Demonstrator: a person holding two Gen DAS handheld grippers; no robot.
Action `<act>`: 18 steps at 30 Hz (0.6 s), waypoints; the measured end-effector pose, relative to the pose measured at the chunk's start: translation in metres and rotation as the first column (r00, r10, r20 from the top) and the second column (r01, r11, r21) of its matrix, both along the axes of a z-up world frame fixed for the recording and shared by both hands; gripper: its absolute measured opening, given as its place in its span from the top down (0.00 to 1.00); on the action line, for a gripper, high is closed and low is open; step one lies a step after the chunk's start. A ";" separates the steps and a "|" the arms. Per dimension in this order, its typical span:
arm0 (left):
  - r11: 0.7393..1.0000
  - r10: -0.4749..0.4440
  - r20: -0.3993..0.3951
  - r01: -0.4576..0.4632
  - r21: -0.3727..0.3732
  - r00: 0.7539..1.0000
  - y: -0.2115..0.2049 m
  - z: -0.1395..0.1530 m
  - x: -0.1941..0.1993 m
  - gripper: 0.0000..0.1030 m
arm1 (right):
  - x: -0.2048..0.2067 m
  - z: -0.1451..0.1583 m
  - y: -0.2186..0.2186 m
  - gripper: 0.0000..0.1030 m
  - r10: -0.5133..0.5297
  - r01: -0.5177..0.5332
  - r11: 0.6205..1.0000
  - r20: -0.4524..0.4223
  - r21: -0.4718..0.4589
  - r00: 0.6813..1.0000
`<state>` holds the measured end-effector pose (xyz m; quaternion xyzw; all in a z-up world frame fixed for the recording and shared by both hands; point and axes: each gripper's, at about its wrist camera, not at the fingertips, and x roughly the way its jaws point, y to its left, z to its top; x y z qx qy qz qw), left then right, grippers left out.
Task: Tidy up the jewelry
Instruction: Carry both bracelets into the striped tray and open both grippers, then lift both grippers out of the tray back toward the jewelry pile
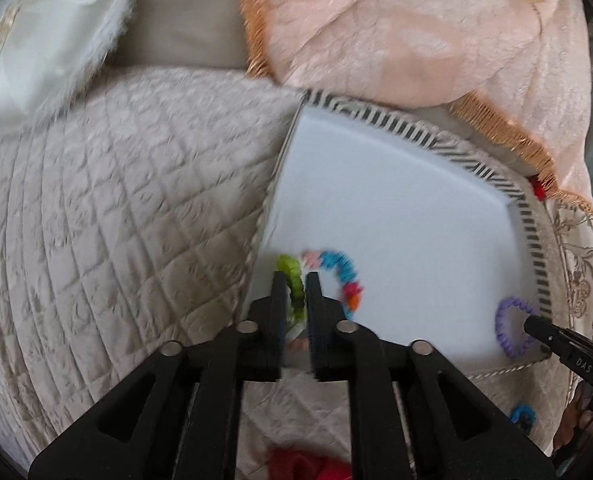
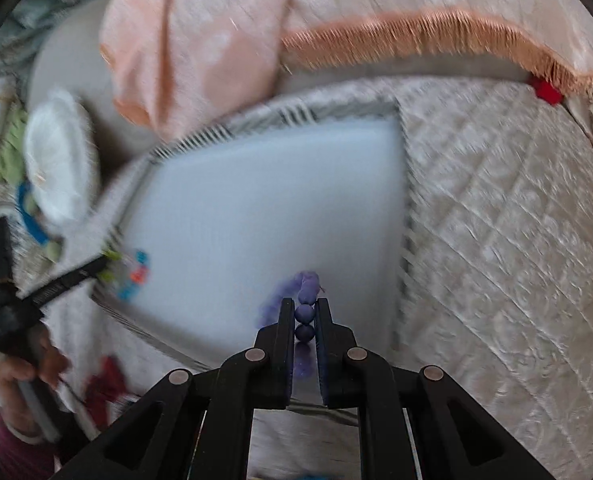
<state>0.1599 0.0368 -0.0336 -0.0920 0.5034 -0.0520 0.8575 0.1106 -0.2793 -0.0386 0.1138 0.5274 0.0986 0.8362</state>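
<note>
**Asker:** So, where is the jewelry?

**Me:** I see a white tray with a striped rim lying on a quilted beige cover. My left gripper reaches over the tray's near left corner, its fingers slightly apart with the green part of a many-coloured bracelet between them; whether they press on it I cannot tell.

**Asker:** And the right one?

**Me:** My right gripper is clenched on a purple bead bracelet, which hangs over the tray. A peach fringed cloth lies behind.
</note>
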 end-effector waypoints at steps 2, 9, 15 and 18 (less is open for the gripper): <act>1.000 -0.008 -0.020 0.007 -0.025 1.000 0.001 -0.007 -0.005 0.80 | -0.004 -0.003 0.001 0.91 0.043 -0.042 0.999 0.014 -0.017 0.999; 0.999 -0.043 -0.020 0.043 0.019 0.999 -0.010 -0.003 -0.034 0.78 | -0.007 -0.002 -0.003 0.90 0.077 -0.077 0.997 0.007 -0.031 0.997; 0.998 -0.043 0.004 0.042 0.046 0.999 -0.014 0.006 -0.056 0.71 | -0.012 0.003 -0.005 0.89 0.068 -0.065 0.996 0.042 -0.054 0.997; 0.998 -0.042 0.038 0.040 0.047 0.998 -0.016 0.015 -0.062 0.51 | -0.021 0.014 -0.002 0.88 0.065 -0.063 0.998 0.083 -0.022 0.994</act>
